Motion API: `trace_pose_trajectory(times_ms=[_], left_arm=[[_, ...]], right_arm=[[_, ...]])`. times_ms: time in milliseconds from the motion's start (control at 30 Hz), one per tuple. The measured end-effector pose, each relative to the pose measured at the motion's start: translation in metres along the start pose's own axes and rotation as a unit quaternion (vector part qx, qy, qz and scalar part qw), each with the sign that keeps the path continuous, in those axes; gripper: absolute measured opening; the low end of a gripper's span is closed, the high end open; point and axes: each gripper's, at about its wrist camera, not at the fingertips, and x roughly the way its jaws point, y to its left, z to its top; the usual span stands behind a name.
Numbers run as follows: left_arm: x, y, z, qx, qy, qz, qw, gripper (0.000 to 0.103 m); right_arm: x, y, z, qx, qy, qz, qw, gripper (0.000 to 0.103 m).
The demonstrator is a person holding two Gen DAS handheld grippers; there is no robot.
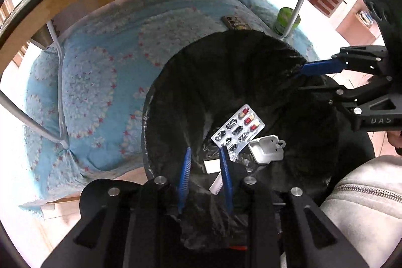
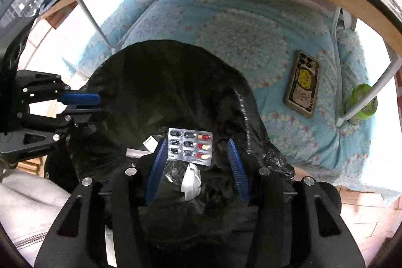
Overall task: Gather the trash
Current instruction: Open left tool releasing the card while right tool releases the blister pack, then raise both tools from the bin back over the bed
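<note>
Trash bag (image 1: 201, 82) held wide | left claw (image 1: 206, 155) pinching near rim, right claw (image 2: 198, 155) spread, empty | blister pack (image 1: 238, 129) dropped in | next: more trash

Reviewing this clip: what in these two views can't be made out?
- Bottom of the black trash bag: dark folds hide it in both views.
- White strip: half behind a left tongs finger, left view; unidentifiable.
- Green bottle: label blurred, crossed by a table leg, right view.
- Tabletop contents: cut off by the top edge.
- Whether the tongs pinch the bag rim: unclear in both views.
</note>
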Motion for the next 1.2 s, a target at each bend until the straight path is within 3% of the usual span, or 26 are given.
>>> trace_pose_trajectory(times_ms=[133,1200], left_arm=[[-0.008,-0.002,0.002,0.004,-0.013,0.001,0.9999,0.037],[-0.098,-0.011,0.021,0.025,-0.130,0.012,0.9911,0.037]], right_arm=[[-0.006,0.000,0.000,0.001,-0.008,0.000,1.000,0.049],[-0.076,0.008,0.008,-0.009,-0.094,0.005,0.995,0.049]])
